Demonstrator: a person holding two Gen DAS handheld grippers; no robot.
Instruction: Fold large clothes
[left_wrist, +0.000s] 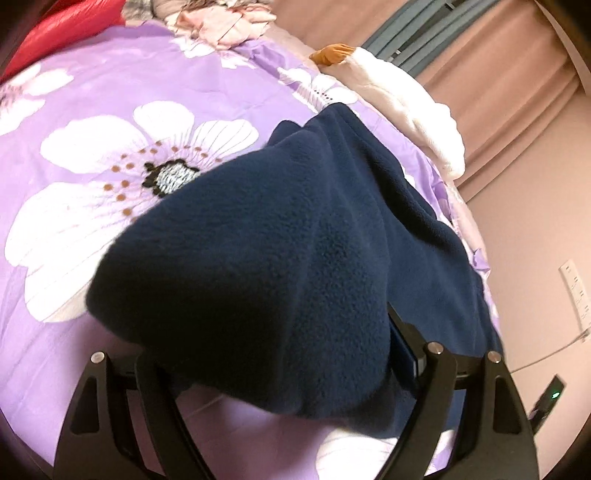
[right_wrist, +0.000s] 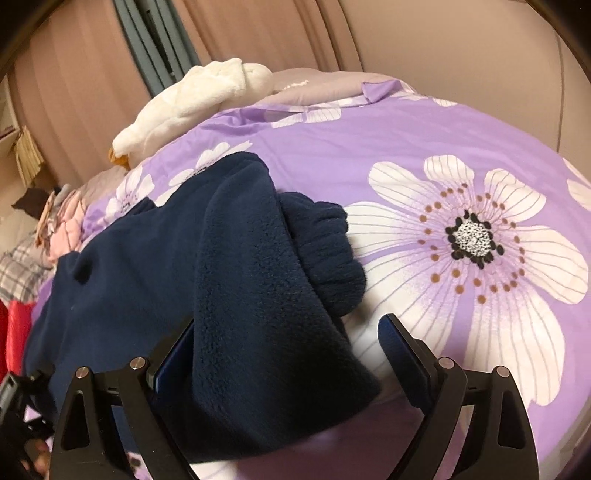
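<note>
A navy fleece garment (left_wrist: 295, 236) lies on a purple floral bedspread (left_wrist: 92, 92). In the left wrist view a thick fold of it bulges between the fingers of my left gripper (left_wrist: 273, 354) and hides the left fingertip; the jaws stand wide apart around the cloth. In the right wrist view the same garment (right_wrist: 229, 258) drapes between the fingers of my right gripper (right_wrist: 288, 332), with its elastic cuff (right_wrist: 328, 251) lying on the bedspread (right_wrist: 369, 125). The right jaws are wide open; the right fingertip (right_wrist: 395, 332) stands clear of the cloth.
A white fluffy item (left_wrist: 413, 110) (right_wrist: 192, 99) and a pink garment (left_wrist: 221, 22) lie at the bed's far edge. A red item (left_wrist: 55, 26) sits at the far left corner. Pink curtains (right_wrist: 258, 33) and a wall (left_wrist: 535, 203) stand beyond the bed.
</note>
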